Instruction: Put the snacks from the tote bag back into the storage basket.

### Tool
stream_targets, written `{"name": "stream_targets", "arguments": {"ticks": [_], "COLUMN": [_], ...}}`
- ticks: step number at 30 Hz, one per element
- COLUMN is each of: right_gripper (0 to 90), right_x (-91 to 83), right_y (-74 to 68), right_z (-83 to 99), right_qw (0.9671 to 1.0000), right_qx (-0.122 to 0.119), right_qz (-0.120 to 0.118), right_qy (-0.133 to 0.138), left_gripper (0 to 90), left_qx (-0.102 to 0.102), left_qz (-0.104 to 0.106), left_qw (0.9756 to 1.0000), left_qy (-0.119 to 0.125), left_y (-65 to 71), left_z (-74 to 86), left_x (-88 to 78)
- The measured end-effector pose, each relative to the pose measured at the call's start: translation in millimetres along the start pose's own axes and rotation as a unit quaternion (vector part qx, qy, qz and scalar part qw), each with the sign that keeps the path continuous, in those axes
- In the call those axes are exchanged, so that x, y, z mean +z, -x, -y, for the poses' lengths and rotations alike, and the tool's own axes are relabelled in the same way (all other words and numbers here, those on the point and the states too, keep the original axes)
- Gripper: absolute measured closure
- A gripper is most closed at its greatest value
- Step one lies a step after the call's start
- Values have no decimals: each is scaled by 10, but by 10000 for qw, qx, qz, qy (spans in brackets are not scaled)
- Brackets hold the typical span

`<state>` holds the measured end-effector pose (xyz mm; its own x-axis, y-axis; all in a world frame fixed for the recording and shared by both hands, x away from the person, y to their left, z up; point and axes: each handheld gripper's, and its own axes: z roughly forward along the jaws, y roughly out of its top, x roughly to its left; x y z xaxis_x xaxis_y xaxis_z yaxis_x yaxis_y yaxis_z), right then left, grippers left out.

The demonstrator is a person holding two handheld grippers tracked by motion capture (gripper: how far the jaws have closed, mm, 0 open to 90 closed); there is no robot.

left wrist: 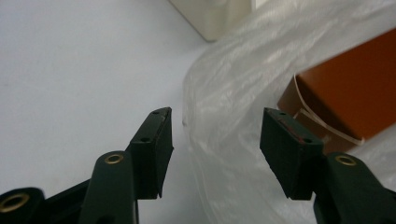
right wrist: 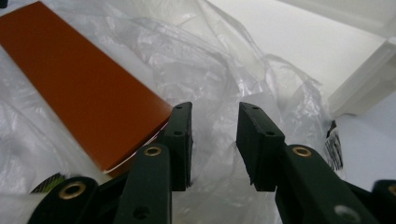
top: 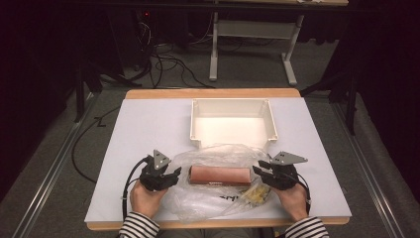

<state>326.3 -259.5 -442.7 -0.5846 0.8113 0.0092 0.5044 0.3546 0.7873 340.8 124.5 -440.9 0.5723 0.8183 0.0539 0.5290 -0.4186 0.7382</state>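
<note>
A brown oblong box (top: 219,175) lies on a crumpled clear plastic bag (top: 218,153) at the near middle of the table. My left gripper (top: 171,174) is at the box's left end, open, with the bag's edge (left wrist: 233,84) between and beyond its jaws and the box (left wrist: 345,88) to the right of them. My right gripper (top: 260,171) is at the box's right end, open as well. In the right gripper view (right wrist: 215,135) the box (right wrist: 79,84) lies just left of the jaws, and loose plastic (right wrist: 210,60) is behind the gap.
An empty white tray (top: 193,119) stands behind the bag at the table's middle; its corner (left wrist: 210,16) (right wrist: 364,79) appears in both gripper views. Small yellowish pieces (top: 256,194) sit inside the bag near the right hand. The white tabletop (top: 148,129) spreads left and right.
</note>
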Motion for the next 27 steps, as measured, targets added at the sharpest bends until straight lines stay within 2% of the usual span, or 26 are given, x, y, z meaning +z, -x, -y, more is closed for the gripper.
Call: {"name": "stream_targets", "arguments": {"ticks": [2, 8, 10, 13, 17, 19, 21, 24, 27], "right_gripper": [684, 692, 694, 693, 680, 651, 588, 555, 521], "right_x": [-13, 17, 29, 57, 88, 86, 79, 20, -38], "right_y": [-16, 48, 78, 117, 152, 159, 155, 145, 120], "right_z": [40, 193, 245, 308, 358, 364, 360, 316, 234], "right_qw": [10000, 9996, 9994, 9988, 9982, 9983, 9987, 9998, 9997], "right_qx": [-40, -21, 10, -11, -94, -88, -23, 136, 115], "right_qz": [25, 99, 117, 184, 268, 233, 157, -35, -205], "right_qy": [-32, -261, -317, -451, -537, -530, -475, -164, 94], "left_gripper": [444, 452, 445, 429, 391, 390, 399, 396, 383], "left_qx": [-29, -144, -278, -227, -301, -315, -210, -193, -202], "left_qz": [23, -220, -195, -277, -221, -206, -191, -43, 86], "left_qw": [10000, 9993, 9994, 9993, 9993, 9993, 9996, 9997, 9995], "left_qy": [-90, -250, -112, -51, -6, 29, 50, 141, 244], "left_y": [-5, -72, -108, -130, -174, -177, -165, -154, -146], "left_z": [92, 315, 356, 373, 391, 401, 399, 395, 364], "left_x": [46, 210, 210, 213, 223, 220, 213, 191, 151]}}
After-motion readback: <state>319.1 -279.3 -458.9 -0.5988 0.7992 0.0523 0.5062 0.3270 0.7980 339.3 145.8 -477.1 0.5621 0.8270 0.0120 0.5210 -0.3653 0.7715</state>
